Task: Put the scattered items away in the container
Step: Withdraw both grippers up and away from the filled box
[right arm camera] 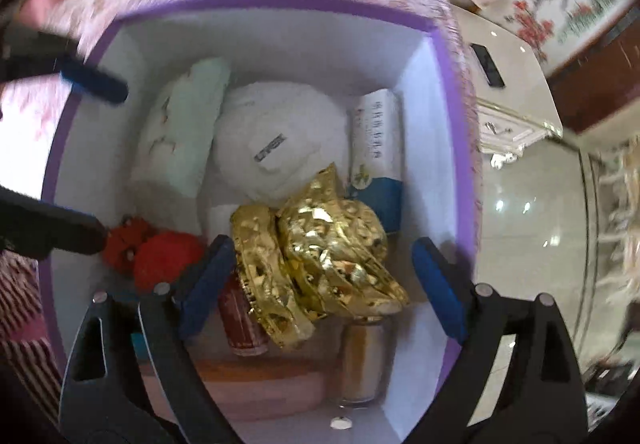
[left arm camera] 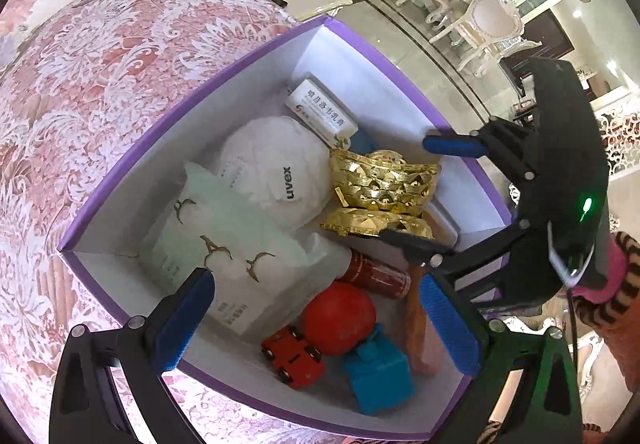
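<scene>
A purple box [left arm camera: 168, 123] with a white inside holds several items. Among them are a white uvex mask [left arm camera: 276, 167], a green tissue pack [left arm camera: 224, 228], a white carton [left arm camera: 320, 107], a red ball [left arm camera: 340, 318], a red toy car [left arm camera: 292, 358] and a blue block [left arm camera: 378, 376]. A gold ingot ornament [left arm camera: 384, 187] lies on top of them, tilted. My right gripper [left arm camera: 432, 195] hangs open just above it, one finger on each side, pads apart from it. In the right wrist view the ornament [right arm camera: 320, 256] lies below the right gripper [right arm camera: 322, 280]. My left gripper [left arm camera: 320, 320] is open over the box's near edge and holds nothing.
The box [right arm camera: 280, 1] sits on a pink lace-covered surface [left arm camera: 100, 83]. A red can [right arm camera: 240, 320] and a clear jar [right arm camera: 364, 360] lie under the ornament. The left gripper [right arm camera: 80, 155] reaches in from the left. A glossy floor [right arm camera: 532, 224] drops away to the right.
</scene>
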A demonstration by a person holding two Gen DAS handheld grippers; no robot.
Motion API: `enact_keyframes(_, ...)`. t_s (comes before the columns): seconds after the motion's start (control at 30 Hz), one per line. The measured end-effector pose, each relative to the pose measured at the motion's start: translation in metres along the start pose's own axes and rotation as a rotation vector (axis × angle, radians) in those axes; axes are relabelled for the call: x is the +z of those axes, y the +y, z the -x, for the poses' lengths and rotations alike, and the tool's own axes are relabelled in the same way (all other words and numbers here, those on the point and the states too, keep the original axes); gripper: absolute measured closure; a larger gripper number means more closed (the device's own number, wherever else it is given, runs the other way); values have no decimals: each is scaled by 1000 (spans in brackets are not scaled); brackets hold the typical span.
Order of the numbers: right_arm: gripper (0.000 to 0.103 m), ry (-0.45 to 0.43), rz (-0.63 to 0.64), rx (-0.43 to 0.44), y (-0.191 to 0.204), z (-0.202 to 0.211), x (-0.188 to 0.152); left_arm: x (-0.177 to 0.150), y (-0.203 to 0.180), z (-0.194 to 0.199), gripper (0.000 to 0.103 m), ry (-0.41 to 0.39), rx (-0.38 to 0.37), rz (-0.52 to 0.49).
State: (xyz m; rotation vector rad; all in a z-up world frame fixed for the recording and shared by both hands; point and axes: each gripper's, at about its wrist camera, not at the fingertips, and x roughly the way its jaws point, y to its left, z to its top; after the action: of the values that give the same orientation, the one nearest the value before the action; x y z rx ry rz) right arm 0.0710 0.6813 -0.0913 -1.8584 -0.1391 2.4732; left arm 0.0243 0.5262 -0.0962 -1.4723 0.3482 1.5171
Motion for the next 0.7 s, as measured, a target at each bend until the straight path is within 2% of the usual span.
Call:
enact_keyframes(0.17,0,-11,-99,53,-2,22,1,0,-8,7,0,-30,42,-15)
enact_keyframes(0.27,0,-11,-138,69,11,42,-20,0,-14,15,0,-53,61,-21)
enact_keyframes(0.53,0,6,-326,94,19,44,-29,-2,-22,31,0,-75,133,-36)
enact_keyframes(0.7,0,11,-477,98,17,52,-45,-2,-23,47,0,-124,229,-45)
